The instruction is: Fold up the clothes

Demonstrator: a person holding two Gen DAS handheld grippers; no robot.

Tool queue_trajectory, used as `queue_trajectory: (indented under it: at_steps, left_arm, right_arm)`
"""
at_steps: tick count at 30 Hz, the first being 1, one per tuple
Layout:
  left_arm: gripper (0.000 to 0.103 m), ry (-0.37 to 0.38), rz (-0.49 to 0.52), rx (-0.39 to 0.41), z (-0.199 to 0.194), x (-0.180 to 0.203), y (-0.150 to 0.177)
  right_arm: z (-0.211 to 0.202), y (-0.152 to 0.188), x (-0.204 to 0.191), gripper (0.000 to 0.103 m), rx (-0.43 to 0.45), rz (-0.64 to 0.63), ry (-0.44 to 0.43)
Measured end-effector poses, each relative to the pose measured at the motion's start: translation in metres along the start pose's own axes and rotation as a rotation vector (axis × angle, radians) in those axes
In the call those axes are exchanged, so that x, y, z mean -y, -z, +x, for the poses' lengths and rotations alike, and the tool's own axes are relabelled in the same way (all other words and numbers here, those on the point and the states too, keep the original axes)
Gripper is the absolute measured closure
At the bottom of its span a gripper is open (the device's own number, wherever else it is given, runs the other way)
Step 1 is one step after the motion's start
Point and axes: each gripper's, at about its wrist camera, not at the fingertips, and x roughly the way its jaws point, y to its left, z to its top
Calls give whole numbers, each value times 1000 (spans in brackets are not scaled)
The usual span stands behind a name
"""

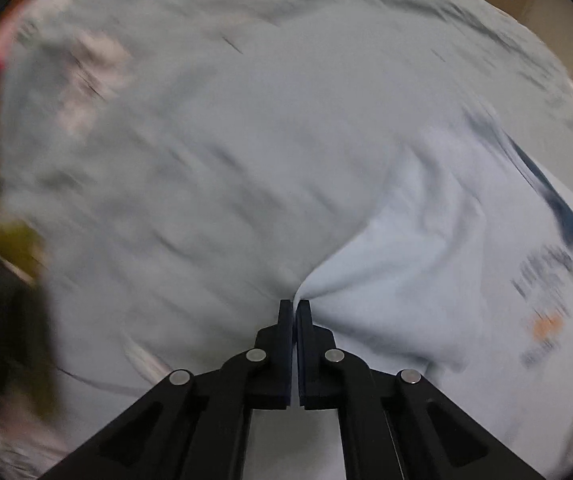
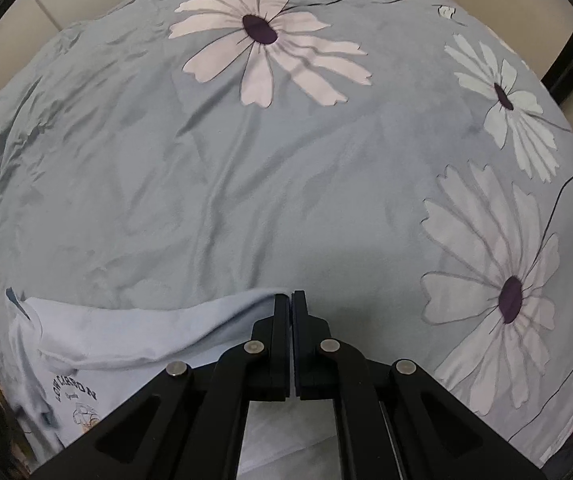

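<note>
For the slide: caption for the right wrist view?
Right gripper shut on light-blue T-shirt edge, above floral bedspread.

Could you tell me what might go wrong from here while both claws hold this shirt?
The left claw pinches only a small bunch of the shirt, so it may slip. The right claw grips just the shirt's edge, which could pull free. Dragging may also rumple the bedspread.

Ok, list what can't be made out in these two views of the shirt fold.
- Left wrist view: motion blur smears the light blue shirt print and the bedspread pattern; the objects at the left edge can't be identified.
- Right wrist view: the right claw and its linkage cover the shirt's near part; the frame edge cuts off the rest.
- Both views: the shirt's full outline is out of frame.
</note>
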Motion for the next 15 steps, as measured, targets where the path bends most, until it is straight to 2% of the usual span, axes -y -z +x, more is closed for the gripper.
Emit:
queue_trajectory:
  at_steps: [2,3,4,5,7,9,12,14,15]
  left_arm:
    - [101,-81,-3,47,-8,-18,-29]
    - [101,-99,11,57,-12,-27,-21]
    - [101,-123,43,64,-10,-29,-36]
    - [101,-138,81,54,-3,-24,-49]
    - [101,-143,102,21,22,-48,-80]
    - [101,-131,99,-16,34,-26,-65]
    - [98,-30,52,-31,29,-21,-53]
    - [96,33,29,-27,20,-26,-46]
    - [93,55,22,-28,15,-30,-42]
  right_arm:
    - [-2,-3,3,102,4,14,-16]
    - [-2,-5,2,102,5,15,-23]
    - [-1,-5,0,102,5,11,-25]
    - [1,-7,-2,102,2,2,-21]
    - [10,-16,3,102,-5,-20,-3]
    - [15,-17,2,102,-29,-23,-7]
    - [11,-18,3,102,-48,-45,-31]
    - [3,-17,5,90,-52,-80,-47]
    - [-5,-16,9,75,-47,-99,-52]
